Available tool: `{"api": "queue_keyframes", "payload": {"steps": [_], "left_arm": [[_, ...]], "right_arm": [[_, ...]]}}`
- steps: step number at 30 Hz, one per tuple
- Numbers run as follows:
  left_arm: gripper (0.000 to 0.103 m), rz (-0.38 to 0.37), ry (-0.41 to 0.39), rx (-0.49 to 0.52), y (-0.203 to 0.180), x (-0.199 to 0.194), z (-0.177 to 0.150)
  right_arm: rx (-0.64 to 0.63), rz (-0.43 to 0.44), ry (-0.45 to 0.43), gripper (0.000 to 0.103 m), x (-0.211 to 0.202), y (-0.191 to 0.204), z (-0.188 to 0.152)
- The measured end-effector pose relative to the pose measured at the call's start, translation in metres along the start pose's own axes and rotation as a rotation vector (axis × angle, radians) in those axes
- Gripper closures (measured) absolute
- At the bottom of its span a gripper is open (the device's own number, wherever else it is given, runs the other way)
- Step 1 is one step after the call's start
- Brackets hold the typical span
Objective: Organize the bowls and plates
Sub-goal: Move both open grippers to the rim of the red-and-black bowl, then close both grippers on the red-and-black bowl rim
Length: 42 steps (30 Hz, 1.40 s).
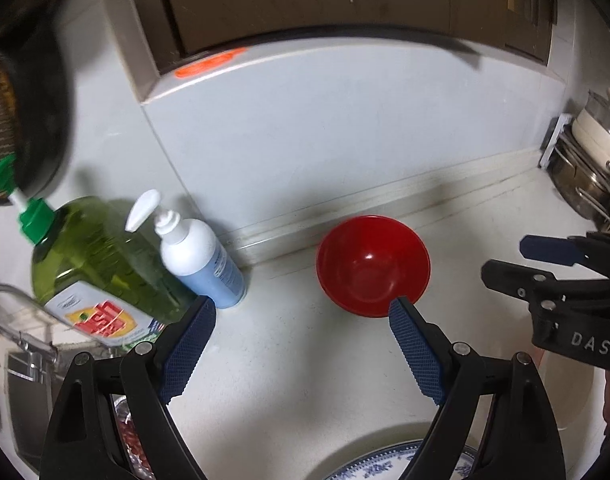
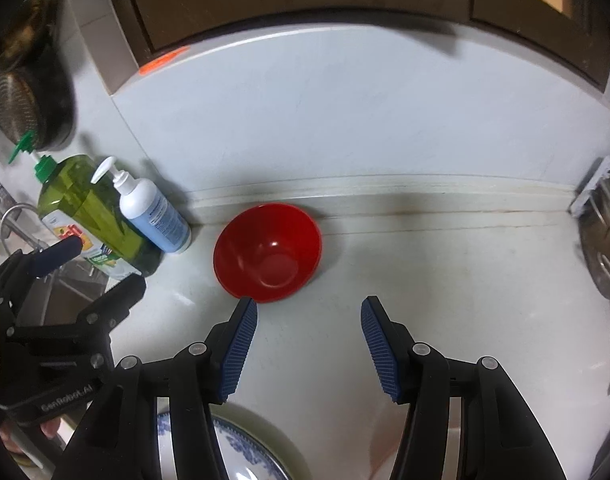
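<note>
1. In the left wrist view the red bowl (image 1: pixel 373 266) stands upright on the pale countertop (image 1: pixel 289 344) at the centre right of the frame, close to the low ledge at the foot of the wall.
2. The left gripper (image 1: pixel 301 314) rises from the bottom edge with its jaws spread wide and nothing between them. The tip of its right-hand blue pad overlaps the bowl's near rim in the picture; whether it touches cannot be told. The other pad ends near the base of the white pump bottle (image 1: pixel 201 256).
3. That bottle stands at centre left, just beside a green dish-soap bottle (image 1: pixel 101 264) further left.
4. A blue-patterned plate (image 1: pixel 381 464) shows at the bottom centre, partly hidden behind the gripper's arms.
5. The right gripper (image 1: pixel 505 258) enters from the right edge, well apart from the bowl.
6. In the right wrist view the bowl (image 2: pixel 267 252) sits left of centre. The right gripper (image 2: pixel 309 308) comes up from the bottom, jaws released at a moderate gap and empty; its left-hand pad tip lies just below the bowl's near rim, and the bowl is above and left of the gap.
7. The plate's (image 2: pixel 241 452) rim shows at the bottom, below the left-hand finger.
8. The left gripper (image 2: pixel 101 268) is at the lower left, in front of the soap bottle (image 2: pixel 93 208).
9. A rack of metal pots (image 1: pixel 593 160) fills the right edge.
</note>
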<state>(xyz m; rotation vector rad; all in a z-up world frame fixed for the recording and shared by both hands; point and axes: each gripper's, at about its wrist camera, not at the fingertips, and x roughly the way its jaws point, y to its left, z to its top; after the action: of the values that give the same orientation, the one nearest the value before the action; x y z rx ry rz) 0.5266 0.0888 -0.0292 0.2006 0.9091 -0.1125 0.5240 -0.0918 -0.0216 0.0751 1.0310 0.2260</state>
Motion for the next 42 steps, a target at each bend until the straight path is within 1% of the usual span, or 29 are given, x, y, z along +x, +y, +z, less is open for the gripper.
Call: {"api": "queue_keyframes", "payload": {"steps": [8, 10, 13, 18, 20, 21, 24, 25, 29, 31, 32, 34, 36, 39, 41, 42], "left_arm": [[0.016, -0.029, 0.079, 0.042, 0.000, 0.042, 0.017], [0.022, -0.048, 0.108, 0.031, 0.002, 0.055, 0.020], [0.026, -0.059, 0.145, 0.028, 0.001, 0.071, 0.024], [0.027, -0.062, 0.171, 0.040, -0.001, 0.092, 0.027], [0.027, -0.064, 0.181, 0.044, -0.002, 0.099, 0.029], [0.027, -0.069, 0.187, 0.044, -0.003, 0.103, 0.029], [0.032, -0.083, 0.209, 0.043, -0.003, 0.113, 0.031], [0.032, -0.085, 0.213, 0.042, -0.004, 0.116, 0.032], [0.035, -0.097, 0.228, 0.029, -0.004, 0.122, 0.035], [0.042, -0.106, 0.242, 0.023, -0.005, 0.126, 0.037], [0.044, -0.107, 0.247, 0.020, -0.005, 0.128, 0.037], [0.051, -0.113, 0.263, 0.007, -0.005, 0.133, 0.038], [0.055, -0.129, 0.282, -0.007, -0.005, 0.137, 0.039], [0.062, -0.149, 0.310, -0.015, -0.006, 0.143, 0.039], [0.070, -0.153, 0.320, -0.017, -0.008, 0.145, 0.040], [0.076, -0.155, 0.326, -0.016, -0.009, 0.146, 0.040]], "right_arm": [[0.035, 0.001, 0.077, 0.048, 0.039, -0.008, 0.019], [0.046, 0.000, 0.094, 0.048, 0.051, -0.010, 0.022], [0.057, -0.006, 0.112, 0.048, 0.065, -0.011, 0.027], [0.067, -0.013, 0.146, 0.049, 0.085, -0.013, 0.034], [0.076, -0.007, 0.165, 0.057, 0.093, -0.014, 0.035], [0.080, -0.005, 0.173, 0.058, 0.097, -0.015, 0.036], [0.100, 0.013, 0.197, 0.064, 0.106, -0.017, 0.037], [0.105, 0.020, 0.205, 0.068, 0.109, -0.018, 0.037], [0.113, 0.023, 0.221, 0.071, 0.119, -0.018, 0.036], [0.119, 0.027, 0.230, 0.074, 0.124, -0.018, 0.036], [0.118, 0.030, 0.235, 0.076, 0.126, -0.018, 0.036], [0.119, 0.033, 0.241, 0.077, 0.128, -0.018, 0.035], [0.121, 0.034, 0.247, 0.078, 0.131, -0.018, 0.035], [0.125, 0.041, 0.258, 0.082, 0.135, -0.018, 0.035], [0.124, 0.041, 0.263, 0.084, 0.137, -0.017, 0.034], [0.119, 0.037, 0.266, 0.085, 0.138, -0.017, 0.034]]}}
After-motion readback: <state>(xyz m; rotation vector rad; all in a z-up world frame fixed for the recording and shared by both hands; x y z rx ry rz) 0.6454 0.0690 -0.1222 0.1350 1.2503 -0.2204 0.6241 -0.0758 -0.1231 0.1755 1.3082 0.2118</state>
